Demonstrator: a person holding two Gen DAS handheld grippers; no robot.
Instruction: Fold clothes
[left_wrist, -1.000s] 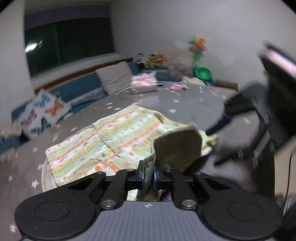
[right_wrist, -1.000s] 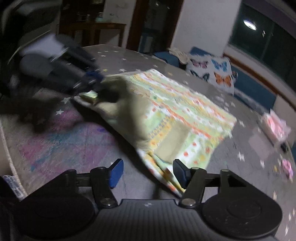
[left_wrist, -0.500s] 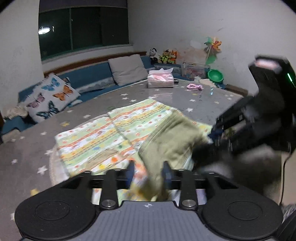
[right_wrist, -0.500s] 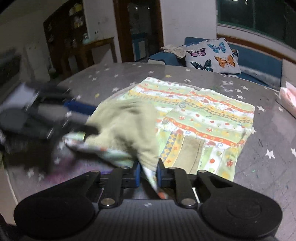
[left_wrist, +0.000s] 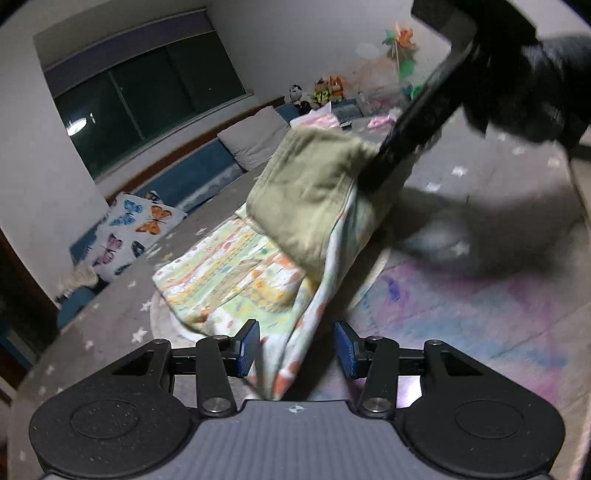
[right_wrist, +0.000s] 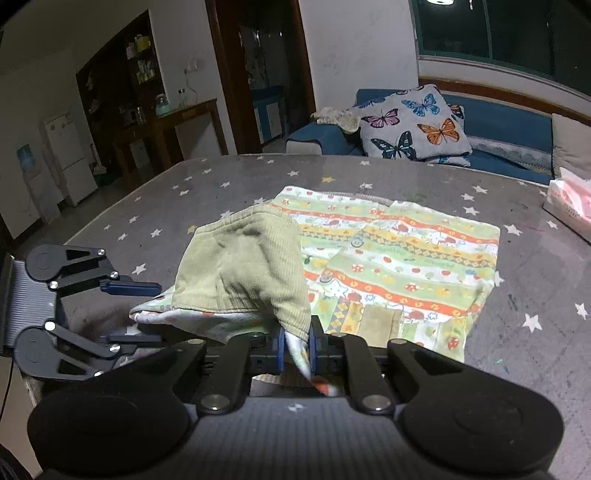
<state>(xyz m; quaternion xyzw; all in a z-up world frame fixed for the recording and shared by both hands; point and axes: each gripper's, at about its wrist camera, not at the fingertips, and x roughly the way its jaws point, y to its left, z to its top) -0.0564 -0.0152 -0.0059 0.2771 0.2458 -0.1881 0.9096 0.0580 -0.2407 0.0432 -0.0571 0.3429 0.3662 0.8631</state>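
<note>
Above the star-patterned surface (right_wrist: 535, 369), the left gripper (left_wrist: 295, 349) had just opened, releasing the garment (right_wrist: 399, 266). The right gripper (right_wrist: 295, 345) gripped the raised green-lined corner, so 1 gripper carried the fold.

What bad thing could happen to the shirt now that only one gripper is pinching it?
The right gripper alone pinches a thin bit of the patterned shirt, so the cloth might slip out. The left gripper is open with fabric hanging loosely between its fingers, so that side could drop and make the fold crooked. The olive sleeve is bunched up, so it may land wrinkled.
</note>
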